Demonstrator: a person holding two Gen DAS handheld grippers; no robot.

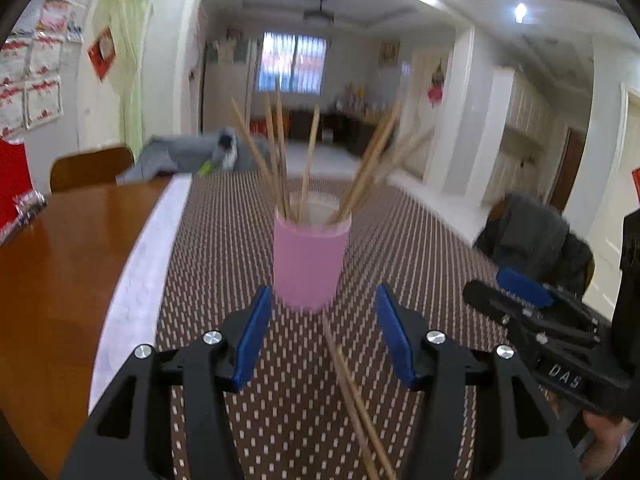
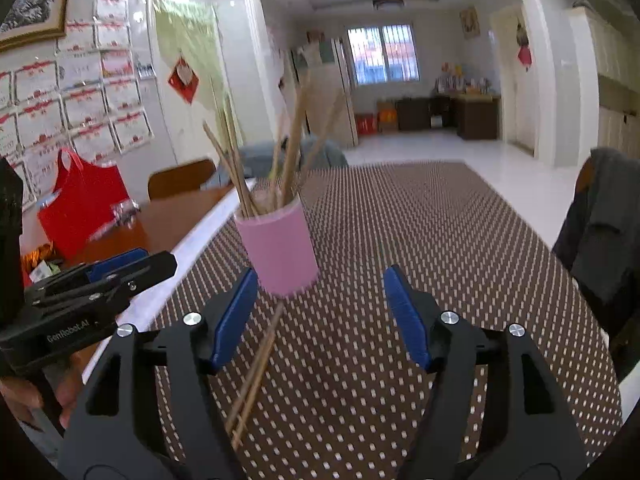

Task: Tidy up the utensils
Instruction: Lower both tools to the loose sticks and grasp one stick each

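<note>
The right tool (image 1: 520,304), seen from the left wrist, carries the white letters "DAS" on its black body; the left tool (image 2: 132,268), seen from the right wrist, reads "GenRobot.AI" along its side; the sheets pinned to the wall beyond are too blurred to read.

Straight ahead of the left tool (image 1: 320,320), just past its fingertips, a pink cup (image 1: 310,262) stands upright on the brown dotted mat (image 1: 224,248) that covers the table (image 1: 60,264); a spread of wooden chopsticks (image 1: 280,152) stands in it, leaning outward, and those on the right side of the bunch are smeared by motion blur; how far down they reach inside the cup is hidden by its wall.

More loose chopsticks (image 1: 352,396) lie flat on the mat, between and below the left tool's blue pads (image 1: 252,344), running out of the bottom edge of the picture so their near ends are cut off; from the right wrist the same loose sticks (image 2: 256,368) lie just inside the left-hand pad of the right tool (image 2: 320,300), their far ends close against the base of the cup (image 2: 280,256).

Both tools stand with jaws apart and nothing gripped; no pad touches cup or sticks; part of a hand (image 2: 24,396) shows under the left tool, mostly cut off by the picture's rim.
</note>
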